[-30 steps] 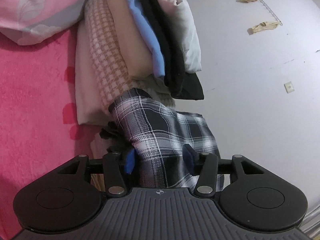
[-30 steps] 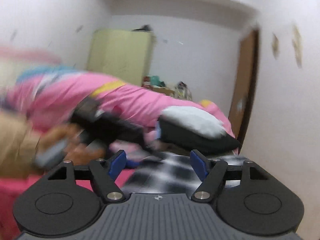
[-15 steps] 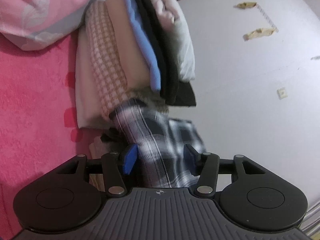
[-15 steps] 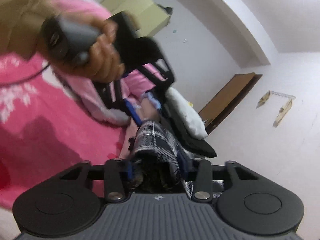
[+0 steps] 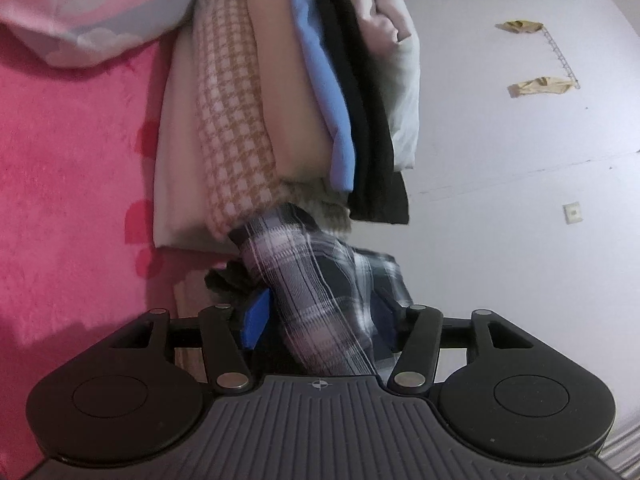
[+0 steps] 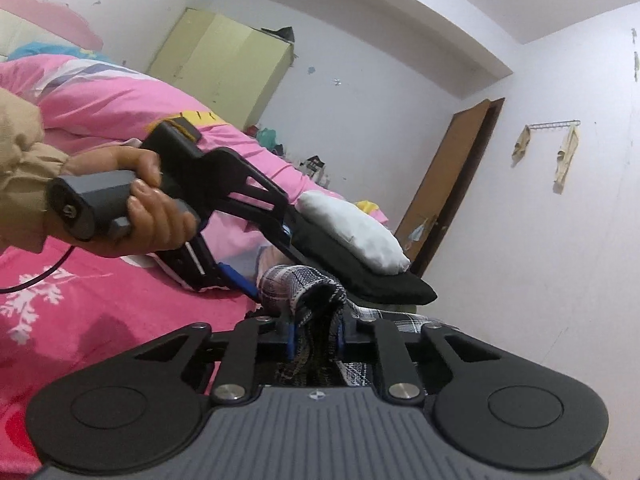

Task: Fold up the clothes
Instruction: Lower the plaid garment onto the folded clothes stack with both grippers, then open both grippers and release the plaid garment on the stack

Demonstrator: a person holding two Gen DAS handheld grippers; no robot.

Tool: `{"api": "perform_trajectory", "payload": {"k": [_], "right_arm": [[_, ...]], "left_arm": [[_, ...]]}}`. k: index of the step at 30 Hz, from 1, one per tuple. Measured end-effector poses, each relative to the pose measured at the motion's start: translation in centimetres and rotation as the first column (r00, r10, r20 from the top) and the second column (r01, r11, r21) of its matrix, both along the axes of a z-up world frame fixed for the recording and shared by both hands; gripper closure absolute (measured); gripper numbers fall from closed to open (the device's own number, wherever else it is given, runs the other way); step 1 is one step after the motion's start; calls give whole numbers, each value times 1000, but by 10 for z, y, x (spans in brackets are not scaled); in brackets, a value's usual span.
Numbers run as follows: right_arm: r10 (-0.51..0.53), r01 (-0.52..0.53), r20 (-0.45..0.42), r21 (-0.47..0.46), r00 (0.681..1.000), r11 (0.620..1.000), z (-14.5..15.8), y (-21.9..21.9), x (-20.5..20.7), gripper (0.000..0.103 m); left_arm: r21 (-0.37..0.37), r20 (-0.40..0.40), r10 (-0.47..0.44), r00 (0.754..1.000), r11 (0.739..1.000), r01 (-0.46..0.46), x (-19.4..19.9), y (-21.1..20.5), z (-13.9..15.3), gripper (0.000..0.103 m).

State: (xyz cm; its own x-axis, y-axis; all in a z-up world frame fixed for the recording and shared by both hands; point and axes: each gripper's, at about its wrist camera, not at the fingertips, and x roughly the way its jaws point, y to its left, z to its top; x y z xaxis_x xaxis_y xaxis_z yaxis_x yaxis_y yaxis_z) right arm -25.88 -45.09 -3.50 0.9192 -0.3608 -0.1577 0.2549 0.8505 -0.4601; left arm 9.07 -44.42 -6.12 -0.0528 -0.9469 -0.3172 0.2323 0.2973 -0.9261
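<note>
Nearest in the right wrist view, the right hand-held gripper (image 6: 315, 338) is closing its jaws, and a bunched fold of the plaid garment (image 6: 298, 280) is sitting between the blue pads (image 6: 291, 340), which are already pinching the cloth. The garment is rising in a rounded hump just beyond the fingertips, above the pink bed cover (image 6: 100, 312).

In the left wrist view, the left hand-held gripper (image 5: 320, 320) is standing half spread, with the same plaid garment (image 5: 308, 280) running up between its fingers. The left blue pad (image 5: 256, 316) is lying against the cloth; whether the right pad is pressing on it I cannot tell, since the fabric is hiding that side.

A little farther, seen from the right wrist, a person's hand (image 6: 152, 216) in a tan sleeve (image 6: 20, 168) is gripping the handle of the left gripper, whose fingers are reaching to the garment.

Just beyond the garment, a stack of folded clothes (image 5: 288, 112) is lying on the bed, with a pink quilt (image 5: 80, 8) next to it. Farthest off, a yellow-green wardrobe (image 6: 224, 64) and a brown door (image 6: 452, 184) are standing against the white walls.
</note>
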Motion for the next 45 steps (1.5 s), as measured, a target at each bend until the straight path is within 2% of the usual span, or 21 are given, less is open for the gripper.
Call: {"api": "perform_trajectory", "payload": {"k": [5, 8, 13, 17, 19, 21, 23, 25, 27, 29, 31, 32, 33, 34, 36, 38, 39, 40, 41, 43, 45], "right_arm": [[12, -8, 53, -78, 999, 997, 19, -14, -13, 89], [50, -43, 58, -114, 997, 993, 23, -20, -26, 89], [120, -125, -43, -146, 992, 981, -7, -10, -37, 89], [122, -131, -72, -127, 990, 983, -36, 7, -34, 88], [107, -114, -67, -104, 992, 988, -44, 14, -30, 81], [87, -93, -71, -100, 994, 991, -51, 22, -28, 66], [76, -82, -59, -104, 995, 991, -51, 29, -37, 64], [115, -114, 12, -30, 993, 993, -38, 27, -56, 64], [137, -147, 124, 78, 983, 986, -17, 14, -75, 64], [81, -113, 203, 152, 976, 982, 4, -10, -79, 64], [11, -64, 246, 209, 969, 976, 23, -43, -70, 64], [-20, -42, 253, 237, 967, 971, 33, -60, -62, 64], [-38, -26, 236, 264, 971, 964, 41, -77, -49, 65], [-48, -15, 209, 290, 977, 957, 48, -93, -33, 65], [-50, 5, 136, 313, 989, 950, 56, -122, 1, 65], [-54, 39, 38, 324, 998, 945, 55, -146, 37, 65], [-64, 67, -21, 348, 998, 935, 49, -158, 54, 69], [-79, 102, -77, 363, 994, 926, 40, -169, 67, 77], [-102, 143, -129, 368, 986, 919, 26, -178, 78, 85], [-139, 213, -209, 390, 968, 896, 0, -196, 95, 85], [-152, 223, -192, 434, 970, 873, -12, -202, 95, 85]], "left_arm": [[-44, 115, -19, 993, 999, 24, -10, -6, 26, 49], [-45, 152, -38, 988, 998, 46, -19, -6, 31, 49], [10, 121, -31, 992, 999, 30, -18, 0, 10, 49], [50, 75, 14, 997, 999, -17, -11, 10, -8, 49], [65, 100, 38, 994, 997, -44, -10, 14, -8, 49], [87, 194, 72, 978, 992, -90, -14, 21, 2, 49], [80, 328, 99, 939, 988, -132, -23, 29, 18, 49], [68, 468, 101, 878, 986, -150, -37, 34, 35, 49], [38, 624, 91, 777, 988, -146, -59, 35, 54, 49], [25, 761, 44, 647, 995, -97, -87, 30, 71, 48], [51, 840, -27, 542, 998, -29, -113, 18, 79, 48], [75, 859, -61, 508, 997, -7, -123, 11, 79, 48], [103, 866, -90, 492, 995, 0, -129, 2, 77, 48], [133, 864, -117, 491, 991, 2, -131, -7, 74, 48], [190, 847, -162, 507, 982, -3, -128, -23, 64, 48], [233, 838, -184, 514, 972, -33, -120, -37, 53, 48], [249, 836, -191, 514, 967, -45, -116, -43, 48, 48], [264, 829, -198, 523, 963, -53, -111, -49, 42, 48], [274, 814, -203, 544, 960, -51, -104, -52, 37, 48], [287, 783, -209, 585, 957, -42, -94, -57, 27, 47], [294, 773, -214, 597, 955, -40, -88, -61, 19, 47]]}}
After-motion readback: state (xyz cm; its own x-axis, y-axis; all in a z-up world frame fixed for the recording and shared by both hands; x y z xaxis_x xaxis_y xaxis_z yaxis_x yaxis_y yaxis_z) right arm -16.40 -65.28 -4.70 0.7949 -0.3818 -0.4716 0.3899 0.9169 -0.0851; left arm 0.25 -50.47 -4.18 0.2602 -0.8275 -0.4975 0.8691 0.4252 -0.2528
